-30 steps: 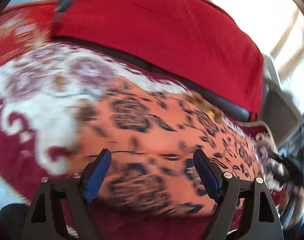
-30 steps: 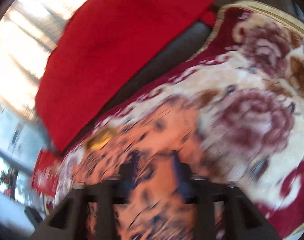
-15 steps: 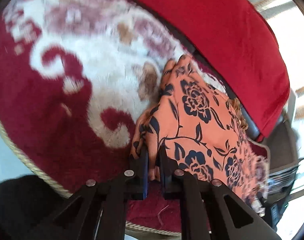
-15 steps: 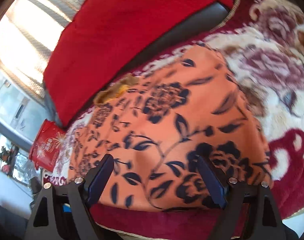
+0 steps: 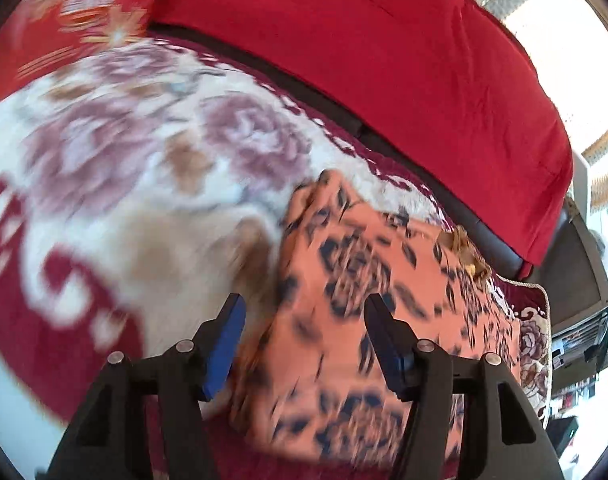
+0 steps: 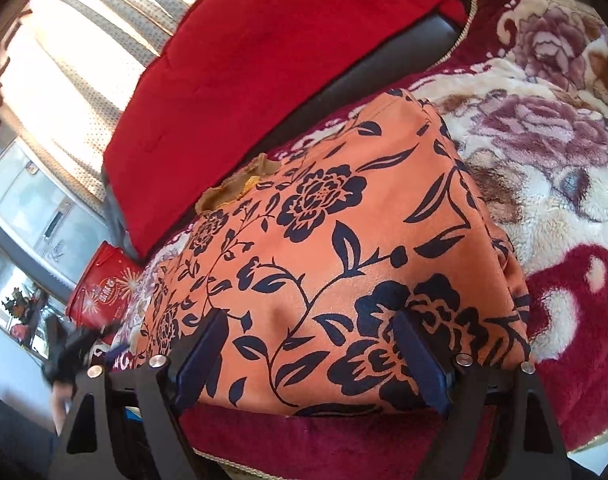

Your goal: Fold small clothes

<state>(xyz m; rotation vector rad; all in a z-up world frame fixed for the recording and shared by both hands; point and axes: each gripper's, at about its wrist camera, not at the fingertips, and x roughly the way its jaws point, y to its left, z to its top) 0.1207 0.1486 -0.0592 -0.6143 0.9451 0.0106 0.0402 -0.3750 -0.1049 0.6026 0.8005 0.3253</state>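
**Both grippers open over the folded orange garment**

We hold our left gripper (image 5: 304, 344) with its blue pads spread apart, nothing between them; the left pad hangs over the blanket (image 5: 144, 184) and the right pad over the orange garment (image 5: 355, 320). This view is blurred, so we cannot tell whether the pads touch the cloth.

Our right gripper (image 6: 311, 356) is likewise spread wide and holds nothing, its two pads sitting over the near edge of the garment (image 6: 335, 240). Whether they press on it we cannot tell.

The garment, orange with dark blue flowers and leaves, lies folded flat on the flowered red-and-cream blanket (image 6: 563, 208), with a frilly yellow trim (image 6: 240, 184) showing at its far edge. Behind it a plain red cushion (image 6: 264, 60) leans against a dark sofa back (image 6: 367, 76). A red bag (image 6: 104, 288) with printed lettering sits beyond the garment's left end, near a bright curtained window (image 6: 76, 52).
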